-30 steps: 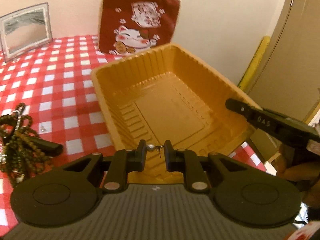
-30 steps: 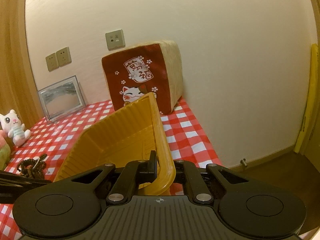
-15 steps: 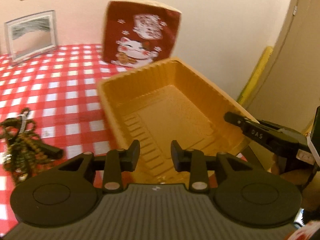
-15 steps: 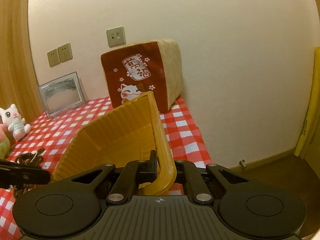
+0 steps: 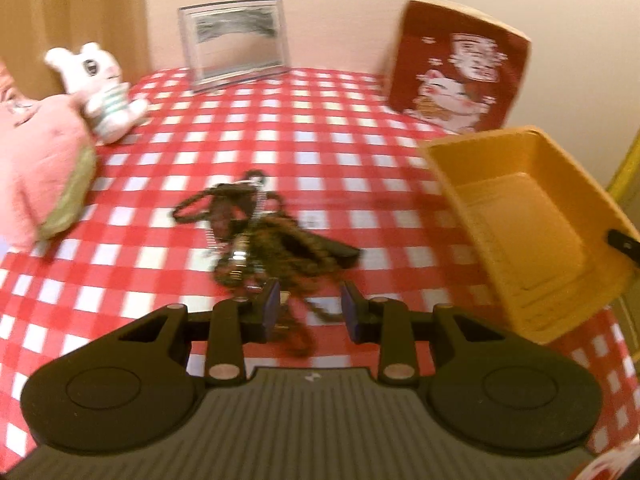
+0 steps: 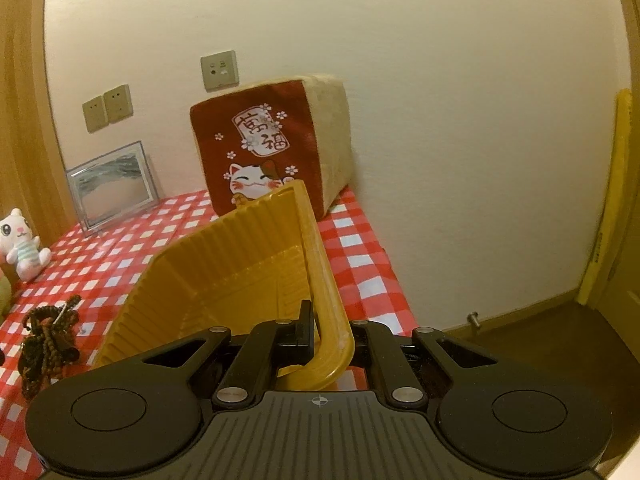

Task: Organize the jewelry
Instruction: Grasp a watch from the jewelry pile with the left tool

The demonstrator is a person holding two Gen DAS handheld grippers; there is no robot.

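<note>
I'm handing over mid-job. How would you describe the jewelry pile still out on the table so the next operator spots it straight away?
Start at the red-and-white checked tablecloth. Between the pink plush at its left and the yellow tray at its right lies the jewelry pile, just ahead of the open left gripper. It is the only dark tangle there: brown beaded strands with a few silvery metal pieces.

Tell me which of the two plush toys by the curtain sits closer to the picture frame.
The small white cat plush in the striped shirt; it sits nearer the picture frame than the bigger pink plush beside it.
</note>
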